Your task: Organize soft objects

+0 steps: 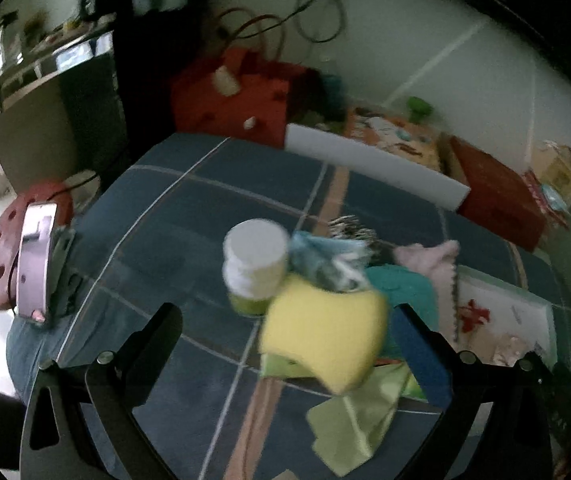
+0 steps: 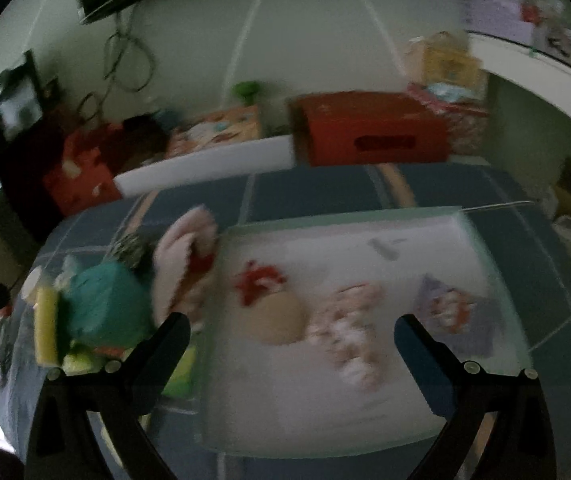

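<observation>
The plaid cloth [image 1: 205, 208] is matt woven fabric. On it, beside the jar [image 1: 255, 264] of smooth glossy plastic, lie a porous matt sponge [image 1: 321, 336] and a thin, faintly shiny green cloth [image 1: 349, 420]. The tray [image 2: 365, 224] beyond looks smooth and matt.

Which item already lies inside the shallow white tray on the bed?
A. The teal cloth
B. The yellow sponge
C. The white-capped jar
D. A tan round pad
D. In the right wrist view the tan round pad rests inside the tray; the sponge, jar and teal cloth sit on the bedcover beside it.
</observation>
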A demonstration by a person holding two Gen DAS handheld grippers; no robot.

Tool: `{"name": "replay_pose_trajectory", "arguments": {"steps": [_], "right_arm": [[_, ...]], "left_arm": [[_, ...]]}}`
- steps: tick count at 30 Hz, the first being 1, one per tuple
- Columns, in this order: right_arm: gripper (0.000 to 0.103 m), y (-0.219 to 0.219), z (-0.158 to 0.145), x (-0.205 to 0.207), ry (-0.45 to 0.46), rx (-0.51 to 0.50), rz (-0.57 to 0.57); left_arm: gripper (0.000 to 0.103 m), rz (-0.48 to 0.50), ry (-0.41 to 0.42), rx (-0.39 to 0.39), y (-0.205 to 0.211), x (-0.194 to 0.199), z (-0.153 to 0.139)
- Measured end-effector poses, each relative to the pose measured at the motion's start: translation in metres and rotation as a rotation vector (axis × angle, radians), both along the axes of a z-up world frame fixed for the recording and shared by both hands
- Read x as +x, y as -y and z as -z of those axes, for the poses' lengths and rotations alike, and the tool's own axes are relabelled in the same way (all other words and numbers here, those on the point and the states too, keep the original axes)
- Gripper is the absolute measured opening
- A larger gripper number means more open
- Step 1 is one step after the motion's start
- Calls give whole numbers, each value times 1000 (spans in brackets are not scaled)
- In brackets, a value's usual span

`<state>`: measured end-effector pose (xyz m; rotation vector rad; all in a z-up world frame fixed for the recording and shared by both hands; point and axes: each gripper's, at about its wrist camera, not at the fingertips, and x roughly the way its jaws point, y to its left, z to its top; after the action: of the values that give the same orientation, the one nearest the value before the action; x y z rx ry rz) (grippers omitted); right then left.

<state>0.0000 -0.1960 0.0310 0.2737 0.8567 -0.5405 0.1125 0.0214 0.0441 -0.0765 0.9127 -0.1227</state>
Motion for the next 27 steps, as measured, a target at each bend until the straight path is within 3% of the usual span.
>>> {"name": "replay_pose_trajectory", "arguments": {"steps": [4,17,27], "right_arm": [[103,-22,13,14,-29,67,-67],[103,-61,31,31,-116,50,-171],[103,-55,35,29,-133,50,-156]], "left_arm": [[103,-9,-27,-6,-8,0,8],[103,147,-93,-17,27,-3,25],[102,100,-148,-77,27,7,44]]}}
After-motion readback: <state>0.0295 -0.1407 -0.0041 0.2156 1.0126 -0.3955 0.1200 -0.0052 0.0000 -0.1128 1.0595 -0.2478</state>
